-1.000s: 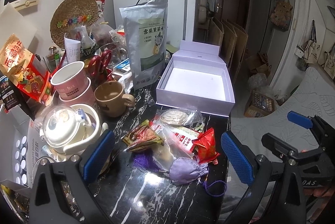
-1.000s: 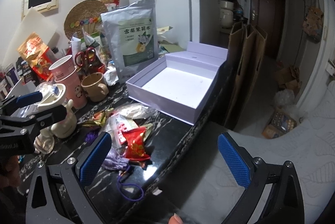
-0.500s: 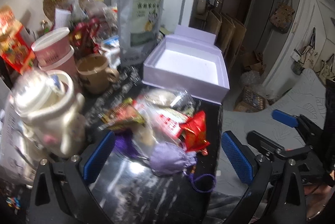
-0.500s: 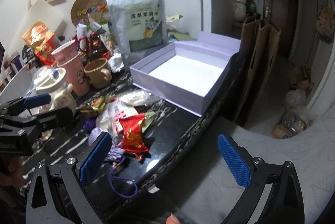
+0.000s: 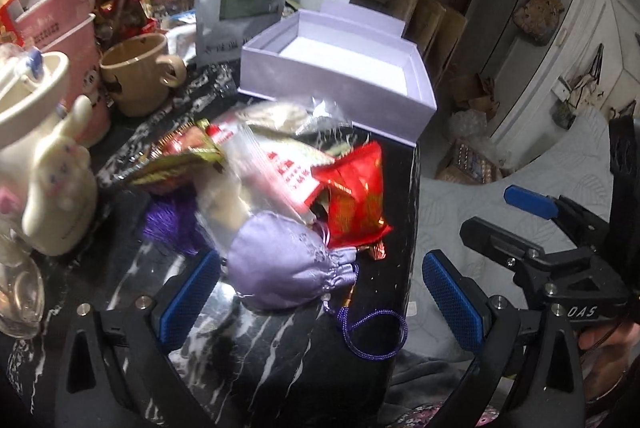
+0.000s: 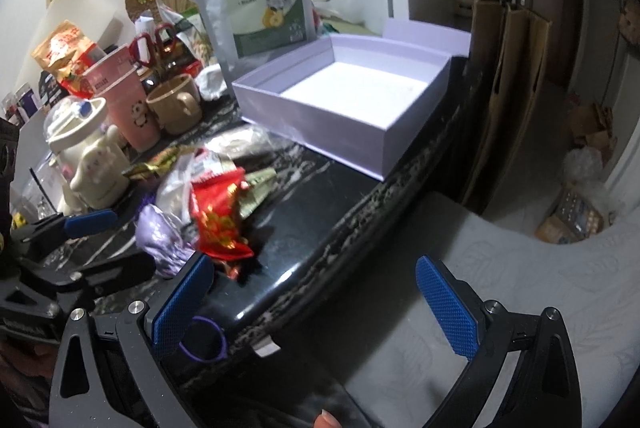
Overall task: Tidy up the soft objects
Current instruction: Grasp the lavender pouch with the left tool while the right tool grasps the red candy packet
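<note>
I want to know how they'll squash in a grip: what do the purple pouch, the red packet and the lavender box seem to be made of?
Purple pouch: looks like satin-type fabric, soft sheen, gathered neck with a cord. Red packet: glossy foil or plastic film, crinkled and reflective. Lavender box: probably rigid paperboard, matte, with straight flat walls.

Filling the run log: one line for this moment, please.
left tool open, around lilac pouch | right tool open | box empty

Left view low, close over counter; right view from counter edge; both share lavender box.
</note>
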Demonstrator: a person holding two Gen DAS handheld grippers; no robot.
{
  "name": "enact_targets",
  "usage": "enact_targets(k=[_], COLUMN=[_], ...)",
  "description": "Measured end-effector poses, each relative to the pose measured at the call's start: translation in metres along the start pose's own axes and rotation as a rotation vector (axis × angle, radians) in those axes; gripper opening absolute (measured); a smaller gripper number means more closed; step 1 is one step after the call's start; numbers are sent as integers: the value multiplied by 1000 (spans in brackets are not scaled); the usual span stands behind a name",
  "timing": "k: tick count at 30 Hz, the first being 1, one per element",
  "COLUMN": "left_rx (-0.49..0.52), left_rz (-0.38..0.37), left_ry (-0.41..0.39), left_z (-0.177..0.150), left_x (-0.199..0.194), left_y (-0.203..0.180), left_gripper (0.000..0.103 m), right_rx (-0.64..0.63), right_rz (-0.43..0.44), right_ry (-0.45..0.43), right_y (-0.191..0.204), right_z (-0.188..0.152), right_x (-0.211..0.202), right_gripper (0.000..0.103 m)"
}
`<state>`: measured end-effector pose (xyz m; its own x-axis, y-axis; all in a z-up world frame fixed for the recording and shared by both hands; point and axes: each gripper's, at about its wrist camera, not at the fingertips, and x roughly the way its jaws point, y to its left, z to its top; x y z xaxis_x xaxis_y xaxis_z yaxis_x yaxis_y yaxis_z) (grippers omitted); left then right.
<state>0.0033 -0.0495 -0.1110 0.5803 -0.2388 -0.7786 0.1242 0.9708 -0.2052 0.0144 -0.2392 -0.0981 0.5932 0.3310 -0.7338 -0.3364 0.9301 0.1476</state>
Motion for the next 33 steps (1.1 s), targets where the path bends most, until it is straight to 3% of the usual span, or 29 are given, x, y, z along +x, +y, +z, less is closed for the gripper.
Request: enact_targets(k=[11,15,18,22,27,33], left_rx=[2,-6,21,24,39,-12], left_rz=[70,80,101,86,106,100], left_ry=[65,83,58,24,-26,-60], left_z=[-6,-9,-11,-13,-14,-11], left_x=[32,41,39,29,3,-30], left_y=[5,9,8,9,8,17], left_gripper=[100,88,74,66,65,65], right_rx=[-3,2,4,9,11,-10], right_rz=[5,3,4,7,9,55], right_ry=[45,57,62,66,66,72], right_y=[-14,-16,-17,-18,-13,4], right_z=[-8,-7,-7,-7,-8,-7], right_x=[15,20,21,22,22,26], right_gripper=[103,103,103,103,103,103])
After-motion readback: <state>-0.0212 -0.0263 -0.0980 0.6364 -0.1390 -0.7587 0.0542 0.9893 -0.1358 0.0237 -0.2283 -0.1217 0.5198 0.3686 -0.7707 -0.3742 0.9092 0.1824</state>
